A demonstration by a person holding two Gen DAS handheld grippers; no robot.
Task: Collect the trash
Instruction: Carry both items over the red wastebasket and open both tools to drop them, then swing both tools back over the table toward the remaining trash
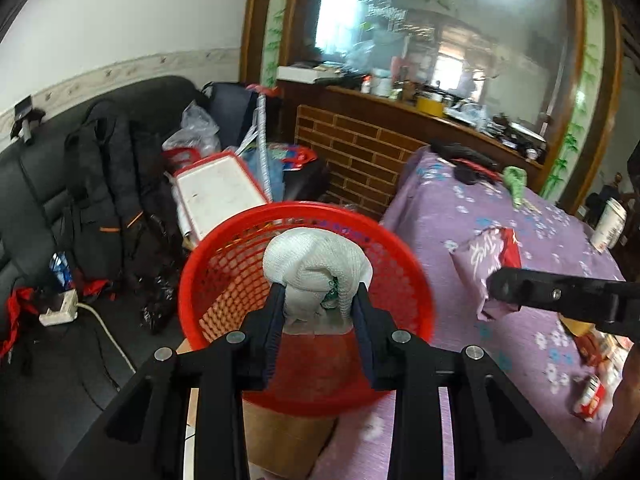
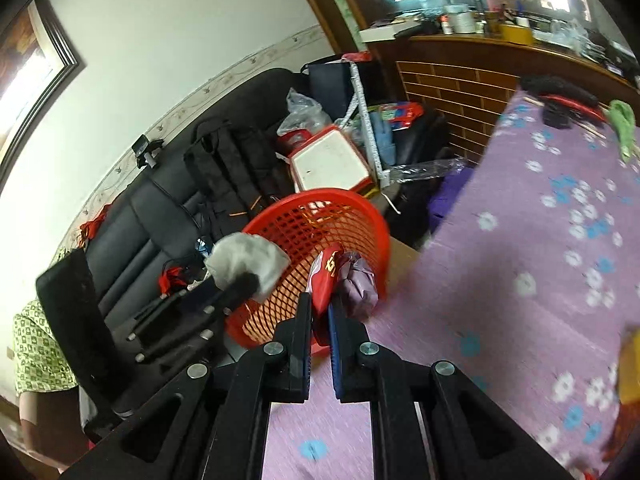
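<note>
My left gripper [image 1: 318, 300] is shut on a white crumpled cloth wad [image 1: 316, 264] and holds it above the red mesh basket [image 1: 224, 280]. My right gripper [image 2: 320, 312] is shut on a red and silver snack wrapper [image 2: 326, 276], held at the rim of the basket [image 2: 320, 216]. In the left wrist view the wrapper [image 1: 486, 260] hangs from the right gripper's fingers [image 1: 520, 290] to the right of the basket. In the right wrist view the left gripper [image 2: 240, 284] with the wad [image 2: 248, 256] is at the basket's left rim.
The basket stands on a cardboard box [image 1: 280, 440] beside a table with a purple flowered cloth [image 1: 460, 208]. More wrappers [image 1: 592, 400] and a white cup [image 1: 608, 224] lie on the table. A black sofa [image 1: 48, 184] with bags and a white tray [image 1: 220, 192] is at the left.
</note>
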